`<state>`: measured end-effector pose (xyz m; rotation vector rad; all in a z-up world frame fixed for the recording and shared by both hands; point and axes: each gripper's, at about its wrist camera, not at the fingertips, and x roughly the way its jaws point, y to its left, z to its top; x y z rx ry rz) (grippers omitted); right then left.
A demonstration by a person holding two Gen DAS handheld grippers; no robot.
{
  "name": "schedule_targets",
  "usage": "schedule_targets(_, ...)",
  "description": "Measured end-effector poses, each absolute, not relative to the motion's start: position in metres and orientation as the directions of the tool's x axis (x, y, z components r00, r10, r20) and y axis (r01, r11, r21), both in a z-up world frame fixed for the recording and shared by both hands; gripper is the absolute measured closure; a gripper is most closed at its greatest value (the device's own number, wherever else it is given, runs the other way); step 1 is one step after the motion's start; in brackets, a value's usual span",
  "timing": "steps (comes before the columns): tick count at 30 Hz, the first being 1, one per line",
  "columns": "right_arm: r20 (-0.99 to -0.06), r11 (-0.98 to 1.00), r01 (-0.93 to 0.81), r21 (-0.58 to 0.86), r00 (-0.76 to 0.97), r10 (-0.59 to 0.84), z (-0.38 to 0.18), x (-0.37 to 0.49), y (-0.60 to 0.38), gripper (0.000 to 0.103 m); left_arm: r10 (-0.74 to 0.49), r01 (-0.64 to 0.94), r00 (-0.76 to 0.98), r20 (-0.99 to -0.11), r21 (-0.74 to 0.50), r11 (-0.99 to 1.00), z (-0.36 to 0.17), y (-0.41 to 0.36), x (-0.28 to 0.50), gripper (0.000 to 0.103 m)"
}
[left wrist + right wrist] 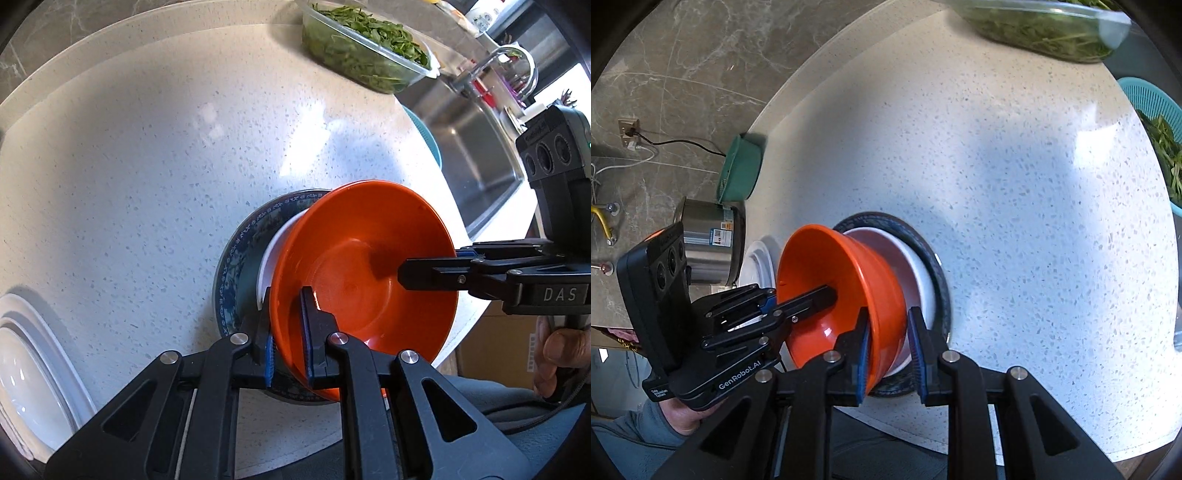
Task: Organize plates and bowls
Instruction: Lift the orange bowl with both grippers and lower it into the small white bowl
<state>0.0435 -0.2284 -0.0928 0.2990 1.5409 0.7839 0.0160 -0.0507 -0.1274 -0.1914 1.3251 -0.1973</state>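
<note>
Fingers (308, 332) of both grippers pinching opposite rims of orange bowl (365, 266), hovering over white bowl (266, 258) on patterned plate (231, 273). Risking tilting, slipping, clattering down off-centre if releasing unevenly.

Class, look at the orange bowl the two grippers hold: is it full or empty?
Empty. The orange bowl shows a bare, glossy inside down to its base, with only the right gripper's finger reaching in.
</note>
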Motion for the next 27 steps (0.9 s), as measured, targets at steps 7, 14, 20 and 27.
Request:
schedule_targets(7,-0.787,0.733,-0.293,0.614,-0.156,0.596,-0.091,0.047,-0.224,0.081,-0.256,0.024,0.229,-0.939,-0.258,0.966,-0.132,-0.052,0.025,0.092)
schedule_targets(14,-0.819,0.755,-0.331,0.566,-0.116,0.562,-0.082,0.047,-0.218,0.077,-0.257,0.015,0.220,-0.941,-0.260,0.965,-0.135,-0.048,0.024,0.091)
schedule_targets(20,-0.820,0.752,-0.344,0.563,-0.123,0.558,-0.087,0.044,-0.215,0.077,-0.259,0.015,0.221,-0.940,-0.262,0.965,-0.137,-0.046,0.024,0.091)
schedule_targets(27,-0.844,0.771,-0.357,0.528,-0.114,0.525,-0.089,0.038,-0.214,0.077,-0.250,0.017,0.221,-0.943,-0.253,0.967,-0.135,-0.049,0.022,0.085)
